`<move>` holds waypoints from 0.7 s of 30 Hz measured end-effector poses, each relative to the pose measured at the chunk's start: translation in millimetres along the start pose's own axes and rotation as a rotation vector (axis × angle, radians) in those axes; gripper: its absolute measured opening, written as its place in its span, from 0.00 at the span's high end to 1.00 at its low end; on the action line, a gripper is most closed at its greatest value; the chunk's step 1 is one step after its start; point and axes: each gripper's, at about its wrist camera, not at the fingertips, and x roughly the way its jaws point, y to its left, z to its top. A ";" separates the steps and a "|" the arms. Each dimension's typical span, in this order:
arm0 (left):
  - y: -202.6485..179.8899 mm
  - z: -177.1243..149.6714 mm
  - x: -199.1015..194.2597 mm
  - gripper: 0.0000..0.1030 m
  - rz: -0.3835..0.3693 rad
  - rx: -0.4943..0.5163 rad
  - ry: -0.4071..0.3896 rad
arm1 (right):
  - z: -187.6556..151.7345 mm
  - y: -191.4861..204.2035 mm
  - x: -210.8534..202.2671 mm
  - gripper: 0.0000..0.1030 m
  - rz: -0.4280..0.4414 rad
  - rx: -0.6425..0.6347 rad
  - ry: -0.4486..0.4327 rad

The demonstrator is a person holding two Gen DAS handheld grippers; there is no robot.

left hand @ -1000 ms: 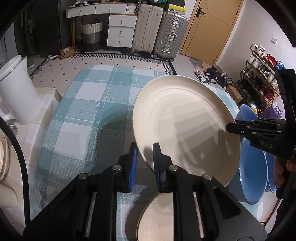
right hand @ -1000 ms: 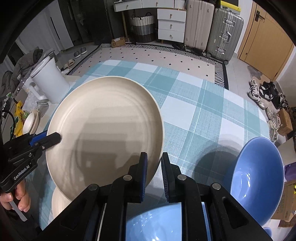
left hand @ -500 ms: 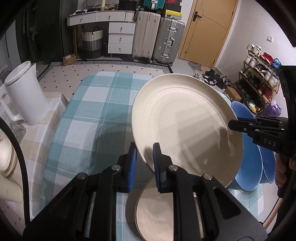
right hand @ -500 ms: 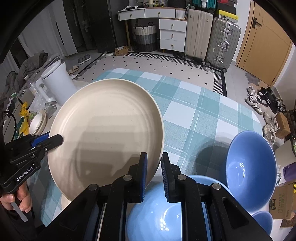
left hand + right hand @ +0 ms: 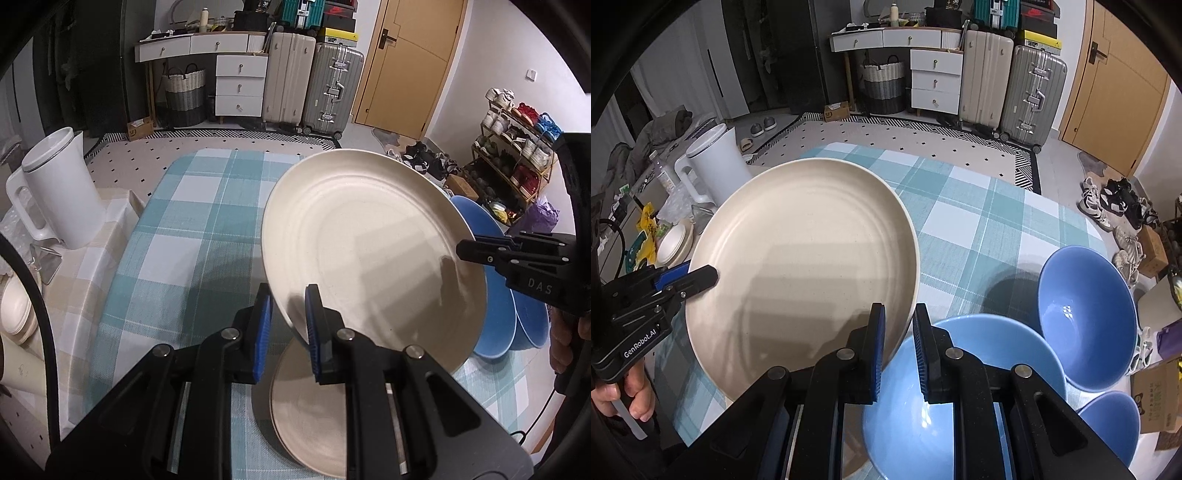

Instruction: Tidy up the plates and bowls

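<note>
1. I have the cream plate [image 5: 369, 251] off the bench [image 5: 177, 236], tilted, one claw on each side of its rim.
2. My left claw [image 5: 288, 325] is clamped tight on the rim at the plate's 7 o'clock in the left wrist view.
3. My right claw [image 5: 899, 339] pinches the rim at the plate's 4 o'clock in the right wrist view.
4. A second cream plate [image 5: 310, 413] lies flat on the checked cloth below the raised one.
5. Three blue bowls sit at 3 to 5 o'clock of the plate: a large bowl [image 5: 979, 369], a middle bowl [image 5: 1086, 314] and a small bowl [image 5: 1108, 424].
6. A white jug [image 5: 55, 192] stands off at 9 o'clock.
</note>
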 end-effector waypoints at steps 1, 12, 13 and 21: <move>0.4 -1.9 -2.0 0.87 -0.001 0.000 -0.002 | -1.1 -0.1 -1.4 0.85 0.001 0.000 -0.002; 5.3 -27.2 -26.2 0.87 0.007 0.007 -0.021 | -26.7 20.0 -21.1 0.85 -0.002 -0.016 -0.033; 6.3 -29.5 -27.5 0.87 0.006 0.005 -0.020 | -29.4 22.7 -23.1 0.85 0.000 -0.021 -0.035; 10.1 -45.9 -38.5 0.87 -0.001 0.003 -0.032 | -43.4 36.0 -35.9 0.83 -0.002 -0.030 -0.053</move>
